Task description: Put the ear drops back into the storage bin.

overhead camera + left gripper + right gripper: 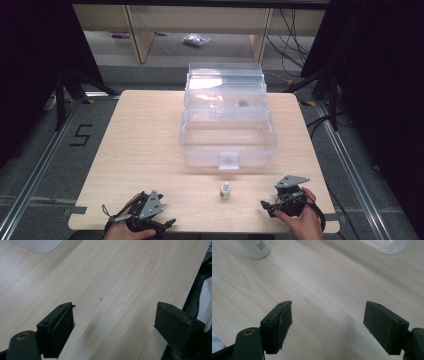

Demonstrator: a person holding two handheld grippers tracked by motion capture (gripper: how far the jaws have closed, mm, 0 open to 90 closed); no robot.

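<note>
**High view: small bottle stood between two open, empty grippers**

High view showed the wooden table point(145, 135) as the largest thing, and on its far half stood a clear plastic box point(227, 142) with its lid opened upward and back. The box looked empty, except for one small dark thing on its upper tray, which I could not identify.

Near the front edge of the table, in front of the box latch, stood the small white bottle point(225, 190). It was upright, so its long axis pointed up, with a narrower cap on top. It touched neither the box nor any gripper.

The left gripper point(167, 223) rested at the front left corner, held by the left hand point(125, 230), and the right gripper point(265, 204) rested at the front right, held by the right hand point(302, 220). The tips of both pointed inward, toward the bottle. In the left gripper view the jaws stood wide apart over bare wood, with nothing between them. In the right gripper view the jaws were wide apart too and empty, and the bottle showed at the upper left corner point(256, 248), ahead and to the left of the jaws.

In my judgement the right gripper was a little nearer to the bottle, so it would reach it by going forward and leftward, closing on the sides of the upright body.
</note>
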